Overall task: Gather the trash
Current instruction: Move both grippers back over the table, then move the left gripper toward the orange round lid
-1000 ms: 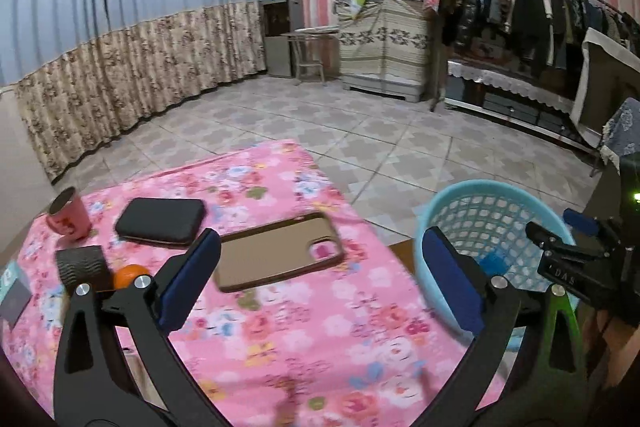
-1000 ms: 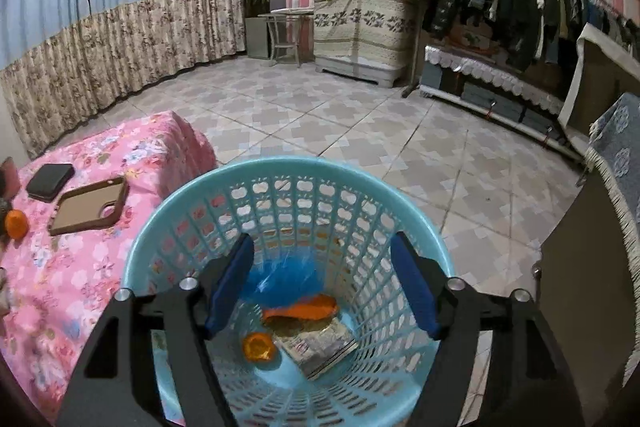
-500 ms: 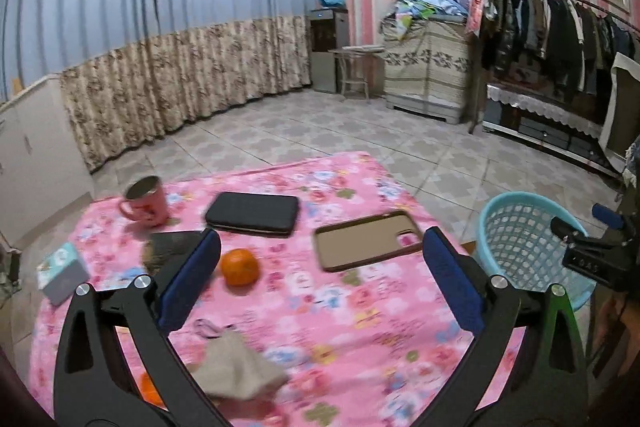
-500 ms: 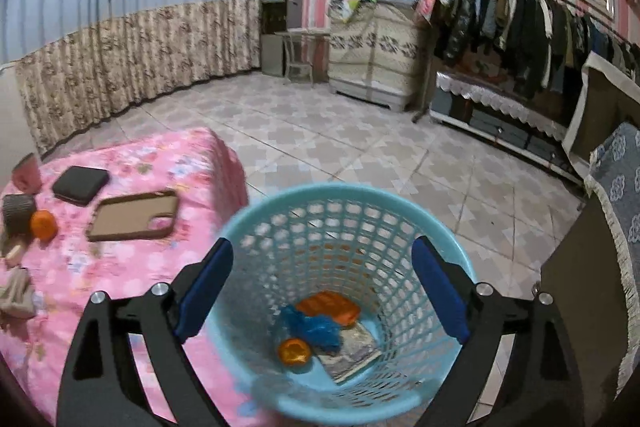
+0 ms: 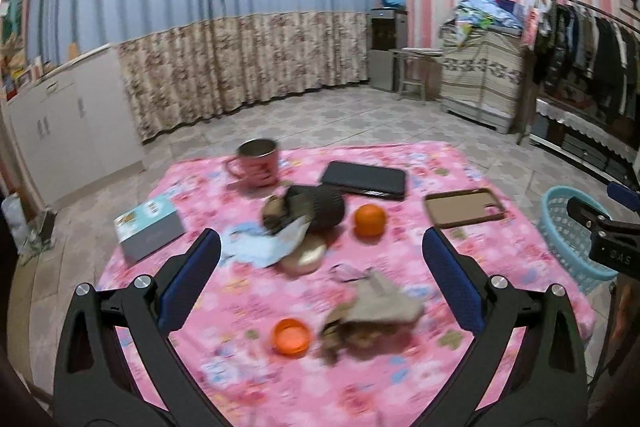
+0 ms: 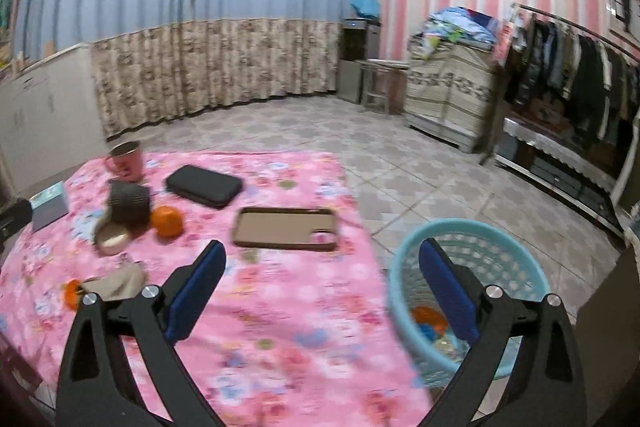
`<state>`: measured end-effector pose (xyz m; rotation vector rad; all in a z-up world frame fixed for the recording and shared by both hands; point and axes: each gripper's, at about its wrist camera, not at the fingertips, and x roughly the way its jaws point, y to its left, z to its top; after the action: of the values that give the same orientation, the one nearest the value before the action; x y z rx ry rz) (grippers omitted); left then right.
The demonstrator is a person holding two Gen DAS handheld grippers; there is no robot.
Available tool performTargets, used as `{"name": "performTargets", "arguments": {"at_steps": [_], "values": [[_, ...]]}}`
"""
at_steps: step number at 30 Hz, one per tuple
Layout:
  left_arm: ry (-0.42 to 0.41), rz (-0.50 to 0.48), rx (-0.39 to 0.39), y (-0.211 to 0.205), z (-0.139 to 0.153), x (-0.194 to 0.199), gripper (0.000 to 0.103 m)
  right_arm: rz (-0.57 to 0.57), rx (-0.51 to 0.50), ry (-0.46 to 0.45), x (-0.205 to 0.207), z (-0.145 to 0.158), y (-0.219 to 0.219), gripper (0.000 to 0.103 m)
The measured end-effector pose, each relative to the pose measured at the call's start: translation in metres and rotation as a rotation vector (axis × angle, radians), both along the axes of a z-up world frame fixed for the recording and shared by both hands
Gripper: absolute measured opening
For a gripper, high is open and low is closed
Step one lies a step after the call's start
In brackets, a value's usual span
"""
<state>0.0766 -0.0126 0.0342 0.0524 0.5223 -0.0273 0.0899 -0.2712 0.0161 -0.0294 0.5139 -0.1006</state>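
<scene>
Left gripper (image 5: 320,279) wide and empty above the pink table's (image 5: 500,247) near edge, crumpled paper scrap (image 5: 376,307) and orange cap (image 5: 291,335) beneath, right gripper (image 6: 322,291) opening, empty, blue basket (image 6: 520,267) off the table's right edge

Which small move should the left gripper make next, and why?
Probably lower the left gripper onto the crumpled brown paper. Its jaws stand open with nothing between them, the paper lies just ahead of them on the pink cloth, and the blue basket already holds trash.
</scene>
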Motion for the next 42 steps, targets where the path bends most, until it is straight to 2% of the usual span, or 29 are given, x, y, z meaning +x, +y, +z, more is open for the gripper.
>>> {"name": "performTargets", "arguments": {"at_steps": [9,14,18,23,27,34,38,42], "values": [[0.017,0.115,-0.024,0.060,-0.028,0.001,0.098,0.127,-0.045,-0.041,0.003,0.002,0.069,0.095],[0.051,0.143,-0.052,0.079,-0.048,0.005,0.098,0.155,-0.074,-0.051,0.003,-0.015,0.081,0.095],[0.077,0.160,-0.045,0.081,-0.057,0.013,0.098,0.148,-0.082,-0.030,0.009,-0.030,0.079,0.095],[0.121,0.155,-0.100,0.086,-0.066,0.021,0.098,0.112,-0.083,0.001,0.017,-0.047,0.069,0.095],[0.146,0.169,-0.100,0.084,-0.077,0.022,0.098,0.103,-0.092,0.005,0.017,-0.049,0.065,0.095],[0.243,0.160,-0.105,0.074,-0.105,0.032,0.097,0.106,-0.067,0.020,0.016,-0.050,0.061,0.095],[0.288,0.139,-0.150,0.065,-0.118,0.036,0.097,0.113,-0.073,0.024,0.017,-0.053,0.063,0.095],[0.335,0.133,-0.154,0.057,-0.132,0.040,0.091,0.122,-0.087,0.032,0.016,-0.056,0.067,0.095]]}}
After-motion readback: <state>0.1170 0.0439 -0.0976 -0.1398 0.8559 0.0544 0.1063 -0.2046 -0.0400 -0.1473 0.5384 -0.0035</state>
